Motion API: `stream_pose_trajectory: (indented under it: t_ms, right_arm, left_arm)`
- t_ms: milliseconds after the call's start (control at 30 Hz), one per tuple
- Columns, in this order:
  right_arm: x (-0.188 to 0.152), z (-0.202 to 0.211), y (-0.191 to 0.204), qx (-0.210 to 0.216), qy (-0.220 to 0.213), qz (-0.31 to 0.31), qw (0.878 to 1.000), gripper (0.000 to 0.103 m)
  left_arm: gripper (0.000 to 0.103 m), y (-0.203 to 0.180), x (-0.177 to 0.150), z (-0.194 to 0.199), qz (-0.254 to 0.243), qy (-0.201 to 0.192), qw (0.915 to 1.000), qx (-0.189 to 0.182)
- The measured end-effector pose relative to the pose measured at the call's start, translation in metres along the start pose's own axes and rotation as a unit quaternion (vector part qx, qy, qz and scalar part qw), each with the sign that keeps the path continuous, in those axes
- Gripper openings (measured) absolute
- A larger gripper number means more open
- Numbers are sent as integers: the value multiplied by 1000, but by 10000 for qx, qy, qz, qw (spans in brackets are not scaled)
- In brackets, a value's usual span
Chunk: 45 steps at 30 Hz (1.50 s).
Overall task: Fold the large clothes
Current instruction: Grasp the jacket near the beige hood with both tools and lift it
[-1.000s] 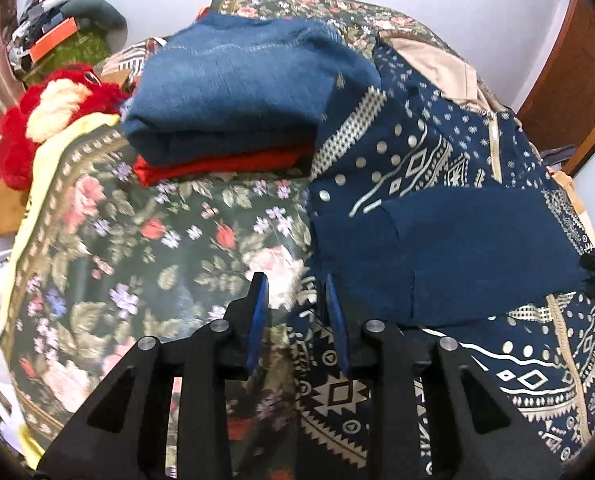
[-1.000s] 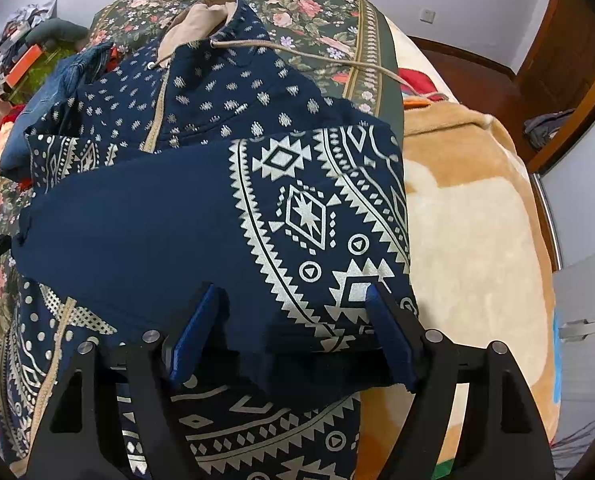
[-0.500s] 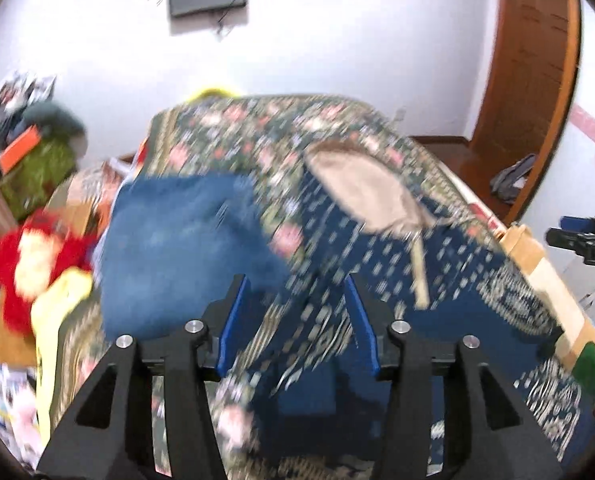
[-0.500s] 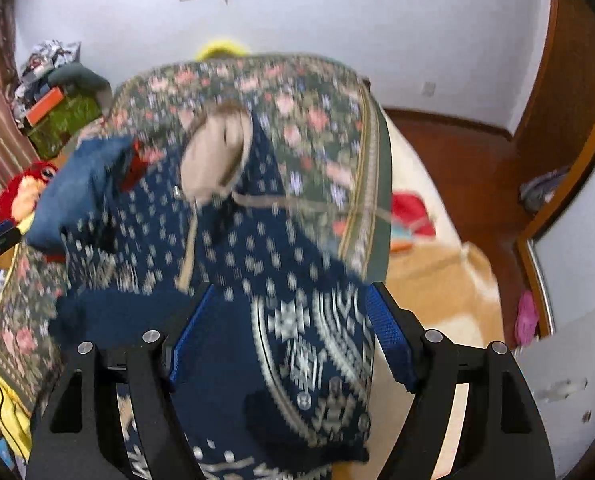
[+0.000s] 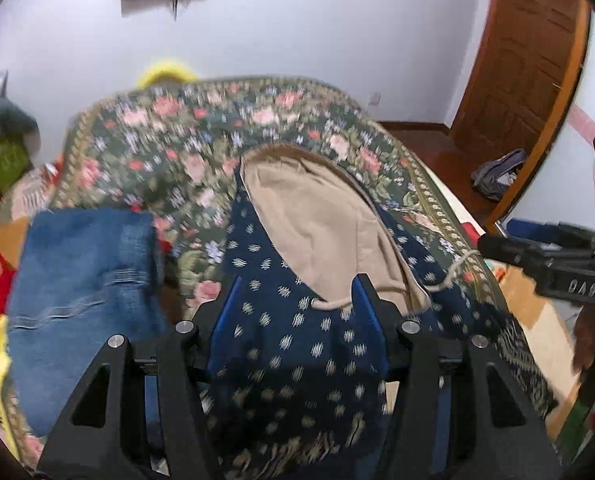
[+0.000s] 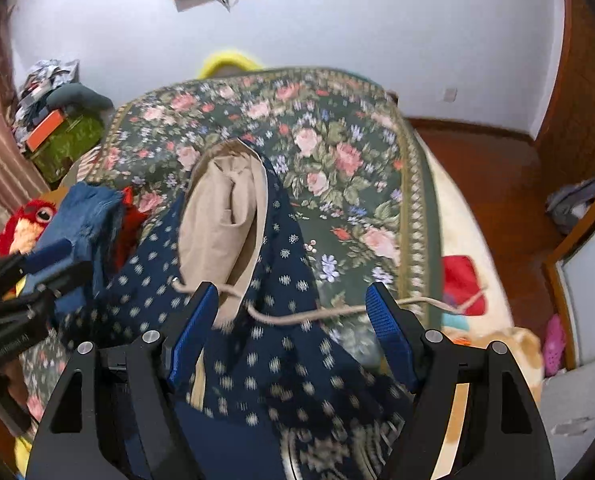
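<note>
1. Navy patterned hoodie (image 5: 297, 344) lies on the floral bedspread (image 5: 201, 136), hood end pointing toward the far wall. Tan hood lining (image 5: 329, 224) faces up and open.
2. Left gripper (image 5: 297, 304): jaws spread wide, blue pads on either side of the hoodie's dotted chest panel. Fabric fills the gap between them; whether either pad touches the cloth cannot be told through the blur.
3. Right gripper (image 6: 291, 312): jaws also spread wide and released. Navy fabric bunches up between and below the fingers, in front of the camera.
4. Tan drawstring (image 6: 329, 314) runs across the right wrist view from the hood, past the right-hand pad, out over the bedspread edge toward a red patch (image 6: 461, 284) on the cream blanket (image 6: 477, 240).
5. Folded blue denim garment (image 5: 85, 280) sits on the bedspread just left of the hoodie; something red shows beside it.
6. Red and yellow plush toy (image 6: 27, 226) at the bed's left edge.
7. Each gripper appears at the margin of the other's view: the right at the right edge, the left at the left edge.
8. Wooden door (image 5: 525, 80) at the right.
</note>
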State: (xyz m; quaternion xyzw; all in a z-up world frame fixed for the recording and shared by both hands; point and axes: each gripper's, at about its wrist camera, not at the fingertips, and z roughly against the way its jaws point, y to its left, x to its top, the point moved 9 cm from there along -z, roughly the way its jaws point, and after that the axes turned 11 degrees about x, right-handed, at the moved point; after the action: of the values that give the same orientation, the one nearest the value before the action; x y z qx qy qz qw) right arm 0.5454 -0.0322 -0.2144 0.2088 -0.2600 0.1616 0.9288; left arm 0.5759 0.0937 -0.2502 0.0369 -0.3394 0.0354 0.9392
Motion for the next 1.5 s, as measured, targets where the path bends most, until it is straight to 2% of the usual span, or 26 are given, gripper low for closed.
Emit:
stream_pose_trajectory:
  t_ms: [100,333,433,533,567,600,633,700,733,767,800,967,1167,1367,1500]
  right_arm:
    - [5,-33,-9,-48,206,-145,9997,73]
    - [6,-93,-24,-4,576,-589,9966,73]
    - [3,-109,-30,134,627,-819,9946,73]
    - [3,-114,-31,138,573,-872,9945,72]
    - [4,-114,-29,110,544,-770,9955,65]
    - [5,-113,-25,137,505,-635,9966,50]
    - [6,-114,-21,199,503,-542,9971,42]
    - [5,-113,-12,281,556,-468,9970,18]
    - [5,-111,-9,266,564,-422,9972,13]
    - [5,-109,-6,242,547,-361,9976,11]
    - [5,-105,-4,264,527,-324,9977,10]
    - [1,-70,9,467,335,-190,9982,9]
    - [-14,-11,27,583,125,135,9981,9]
    - [-39,45,53,704,-13,504,9962,9]
    - [-67,68,63,820,43,594,9949,9]
  left_arm:
    - [55,-3,4,-35,188,281,9994,-68]
    - [55,4,6,-100,418,684,9963,323]
    - [55,10,3,-123,675,948,9927,315]
    - [55,8,-2,-134,757,966,9923,187]
    - [54,8,-4,-134,810,920,9923,166]
    - [50,8,-5,-133,845,863,9926,141]
    - [47,7,-5,-132,814,813,9933,132]
    - [27,3,-7,-126,642,723,9952,137]
    - [20,2,-7,-122,599,711,9955,180]
    - [10,2,-6,-119,553,721,9957,196]
    - [6,2,-6,-116,513,723,9959,194]
    - [4,3,2,-76,291,460,9985,88]
    - [4,0,3,-1,60,38,9999,-143]
    - [4,-15,-20,75,-437,-339,9981,-273]
    - [4,-16,-49,104,-544,-360,9972,-374]
